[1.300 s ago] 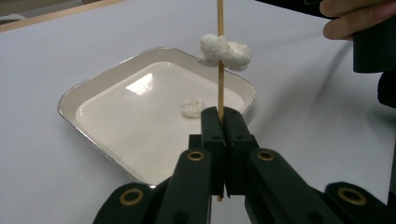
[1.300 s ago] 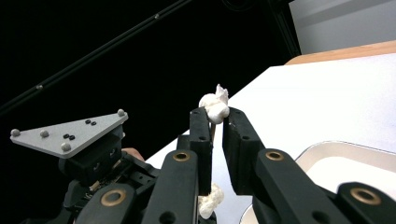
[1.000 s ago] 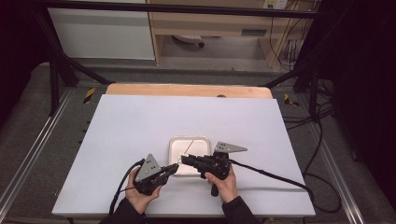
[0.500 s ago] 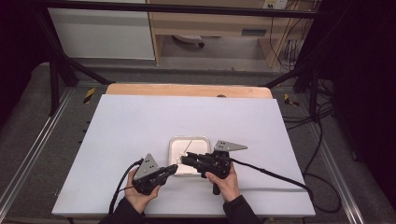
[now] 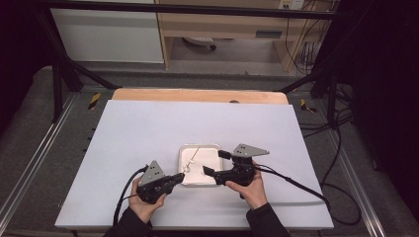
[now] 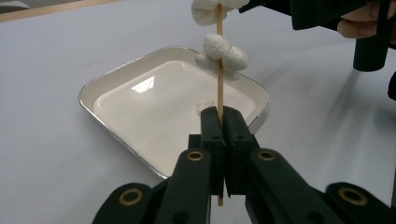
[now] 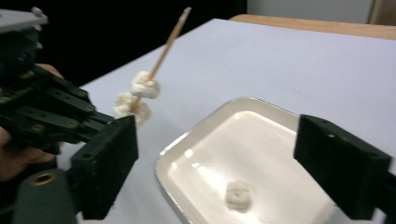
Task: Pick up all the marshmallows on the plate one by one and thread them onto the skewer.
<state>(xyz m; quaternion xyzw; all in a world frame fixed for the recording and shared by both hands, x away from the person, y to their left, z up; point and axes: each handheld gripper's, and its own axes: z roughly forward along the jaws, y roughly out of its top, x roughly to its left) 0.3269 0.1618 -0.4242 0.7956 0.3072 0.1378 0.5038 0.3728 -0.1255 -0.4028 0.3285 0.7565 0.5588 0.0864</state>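
My left gripper (image 6: 223, 112) (image 5: 179, 177) is shut on the lower end of a thin wooden skewer (image 6: 219, 88) (image 7: 164, 49) (image 5: 193, 157), which slants up over a white tray (image 5: 199, 180) (image 6: 100, 86) (image 7: 187, 140). Two white puffy pieces (image 6: 223, 50) (image 7: 144, 87) are threaded on the skewer. One more white piece (image 7: 238, 195) lies loose in the tray. My right gripper (image 5: 216, 162) (image 7: 224, 172) hangs over the tray's right side. Its jaws have just been opening and now stand wide apart, with nothing pressed between its pads (image 7: 109, 163).
The tray sits near the front middle of a white table (image 5: 148, 128). A wooden strip (image 5: 197, 95) runs along the far edge. Both hands rest near the front edge, and cables (image 5: 296, 185) trail off each gripper.
The right gripper's jaws were close together by the skewer and have spread wide open. The left gripper and the skewer have stayed in place.
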